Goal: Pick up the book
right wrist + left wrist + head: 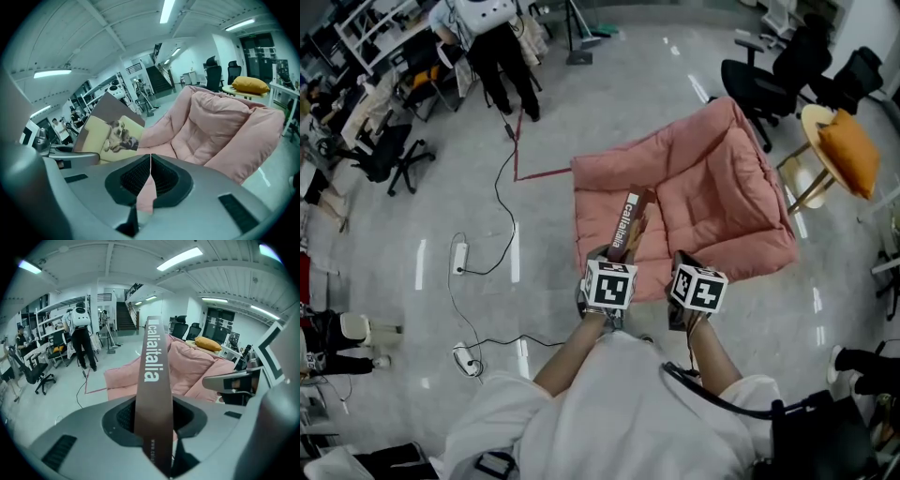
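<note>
The book (pixel 625 230) is slim, with a brown spine bearing white lettering, and is lifted above the front edge of the pink padded floor cushion (pixel 722 187). My left gripper (pixel 616 255) is shut on it. In the left gripper view the spine (pixel 152 376) stands upright between the jaws (pixel 153 414). The right gripper view shows the book's cover (pixel 112 133), a dog on yellow, at the left. My right gripper (pixel 680 261) hovers just to the right of the book, its jaws (pixel 150 158) shut with nothing between them, over the cushion (pixel 220 126).
A round wooden stool with an orange pillow (pixel 846 142) stands at the right. Black office chairs (pixel 769 75) are behind the cushion. Cables and a power strip (pixel 459 255) lie on the floor at the left. A person (pixel 497 42) stands at the far left.
</note>
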Available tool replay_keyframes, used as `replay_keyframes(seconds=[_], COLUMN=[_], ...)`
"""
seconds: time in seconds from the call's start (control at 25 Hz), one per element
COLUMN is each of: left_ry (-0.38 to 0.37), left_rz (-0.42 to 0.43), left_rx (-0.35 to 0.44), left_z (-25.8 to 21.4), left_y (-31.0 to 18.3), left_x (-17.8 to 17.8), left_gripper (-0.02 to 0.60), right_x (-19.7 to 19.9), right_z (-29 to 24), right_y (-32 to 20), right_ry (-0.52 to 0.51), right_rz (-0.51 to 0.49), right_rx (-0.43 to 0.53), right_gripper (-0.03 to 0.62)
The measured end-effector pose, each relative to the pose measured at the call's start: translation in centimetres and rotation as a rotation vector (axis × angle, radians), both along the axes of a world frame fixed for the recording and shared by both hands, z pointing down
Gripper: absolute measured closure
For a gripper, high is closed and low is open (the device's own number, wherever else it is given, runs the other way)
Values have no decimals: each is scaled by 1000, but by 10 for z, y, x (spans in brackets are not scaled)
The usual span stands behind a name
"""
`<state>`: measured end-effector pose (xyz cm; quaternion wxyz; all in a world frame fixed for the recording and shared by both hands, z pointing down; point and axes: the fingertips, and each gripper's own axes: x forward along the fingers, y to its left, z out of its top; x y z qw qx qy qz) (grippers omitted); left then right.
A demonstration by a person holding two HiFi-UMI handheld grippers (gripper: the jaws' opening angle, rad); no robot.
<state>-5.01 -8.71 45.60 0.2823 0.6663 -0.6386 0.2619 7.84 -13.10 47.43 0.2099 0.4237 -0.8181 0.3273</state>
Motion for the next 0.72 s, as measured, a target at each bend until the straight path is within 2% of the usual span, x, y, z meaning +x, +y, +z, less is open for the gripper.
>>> replay_keyframes(seconds=[0.28,0.72], left_ry=[22,24], left_rz=[-58,-59], left_rx=[16,40], left_z=[-4,-2], left_y=[-2,-7], left_x=[-2,-11], left_gripper=[437,437], right_x=[-6,-18], right_z=[-11,-10], right_y=[-10,-10], right_ry=[3,-15], right_rz=[-54,-55], right_rx=[46,60], right_gripper=[563,563])
